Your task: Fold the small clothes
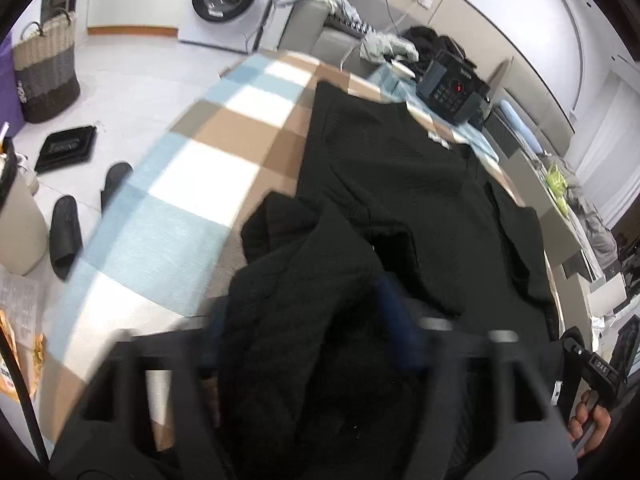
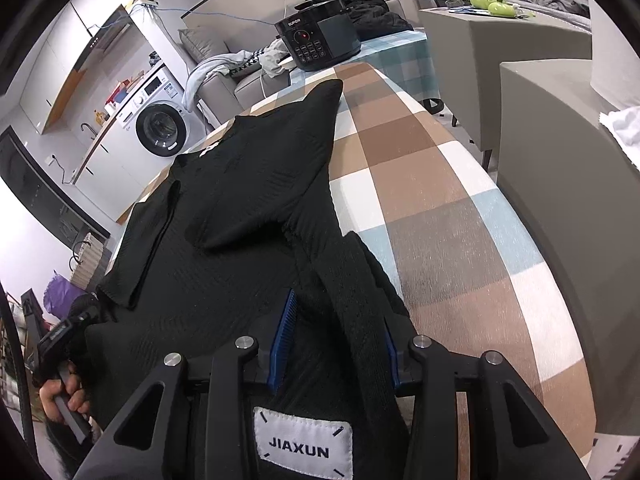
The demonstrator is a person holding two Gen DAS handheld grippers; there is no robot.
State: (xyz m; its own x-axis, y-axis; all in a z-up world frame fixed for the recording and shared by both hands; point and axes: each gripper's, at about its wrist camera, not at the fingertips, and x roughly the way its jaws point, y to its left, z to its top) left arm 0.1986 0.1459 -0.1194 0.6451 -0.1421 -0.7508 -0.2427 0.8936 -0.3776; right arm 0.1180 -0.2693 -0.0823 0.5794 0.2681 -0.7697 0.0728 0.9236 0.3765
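Black garment (image 2: 248, 184) lies spread along the checked cloth of the table (image 2: 432, 184), its far sleeve pointing toward the dark cooker (image 2: 320, 38) at the table's far end. The left gripper (image 1: 312, 344) has its jaws closed on a bunched, lifted part of the near hem. The right gripper (image 2: 336, 344) likewise pinches a fold of the same fabric between its blue pads (image 2: 282, 340), on the side of the garment away from the washing machine (image 2: 160, 128).

To fold well, both grippers should probably carry the hem toward the cooker at the same height and pace, keeping the cloth taut between them so that the edge lands straight and no wrinkle is trapped underneath.

Readable writing: a white sewn label (image 2: 302, 440) says "JIAXUN", and the cooker's panel reads "SUPOR".
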